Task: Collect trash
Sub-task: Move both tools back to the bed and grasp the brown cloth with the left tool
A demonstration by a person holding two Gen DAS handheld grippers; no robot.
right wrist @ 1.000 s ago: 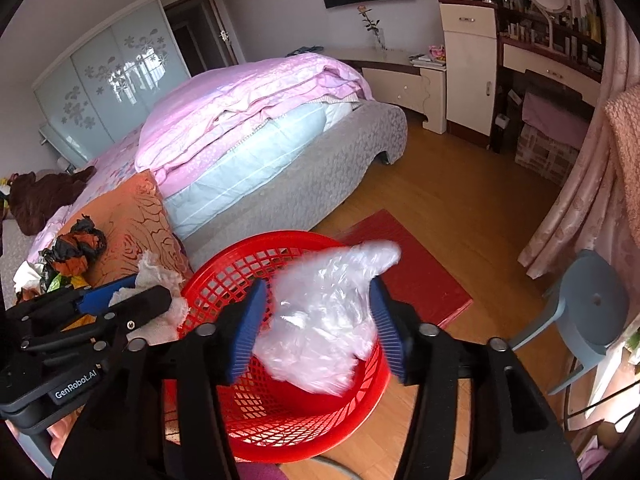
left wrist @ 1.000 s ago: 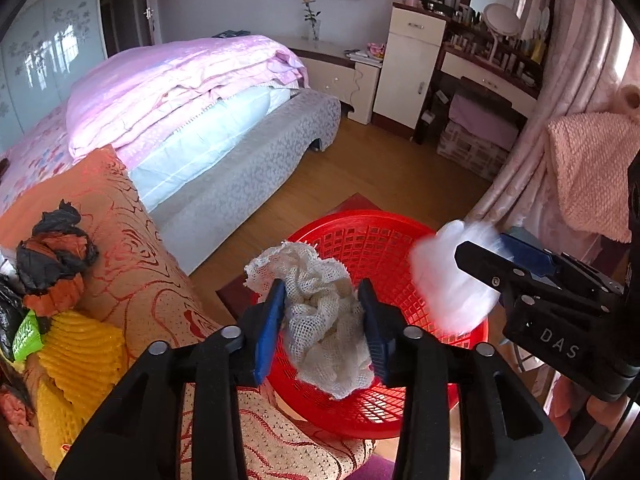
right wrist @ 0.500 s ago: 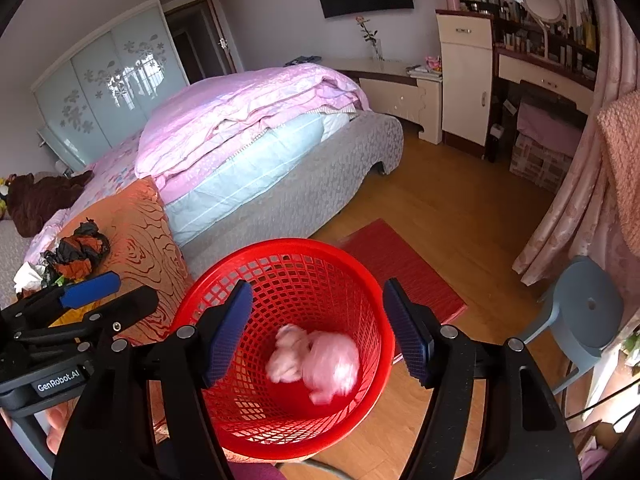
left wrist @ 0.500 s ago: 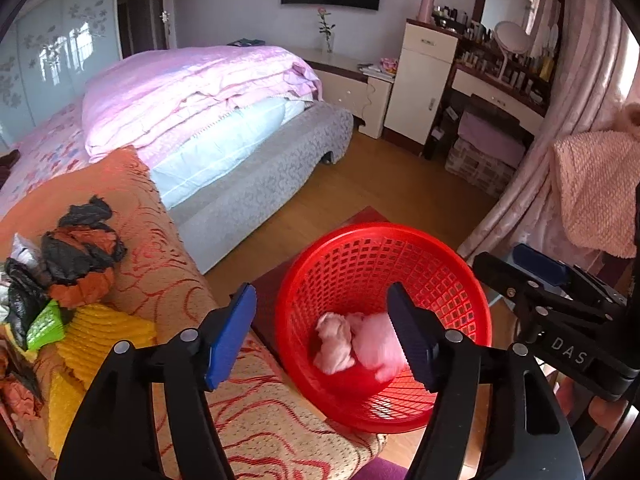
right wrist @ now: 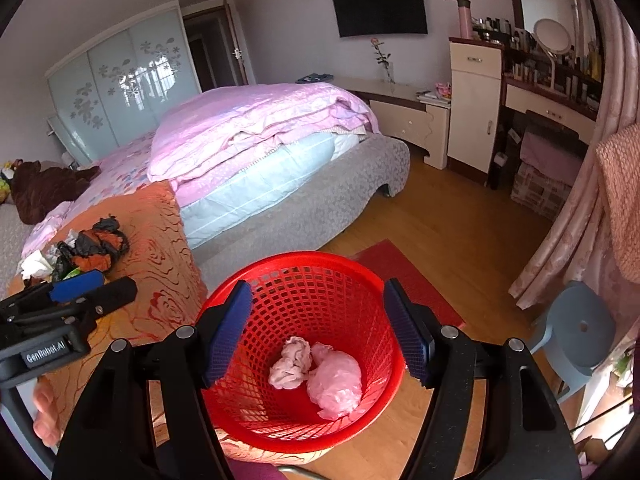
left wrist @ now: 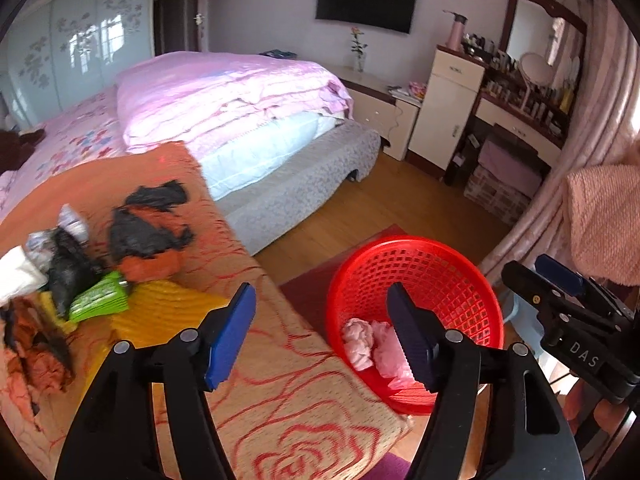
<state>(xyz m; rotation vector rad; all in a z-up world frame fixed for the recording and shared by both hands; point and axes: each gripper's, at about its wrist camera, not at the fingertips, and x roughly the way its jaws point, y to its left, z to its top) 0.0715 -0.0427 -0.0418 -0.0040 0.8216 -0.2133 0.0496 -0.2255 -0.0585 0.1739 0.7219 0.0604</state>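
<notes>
Both grippers, left and right, gape empty over the orange blanket's edge, two wads, perhaps plastic, in the basket.

Two crumpled wads touching in red basket

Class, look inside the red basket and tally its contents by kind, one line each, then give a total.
Crumpled mesh wad: 1
Crumpled plastic bag: 1
Total in the red basket: 2
</notes>
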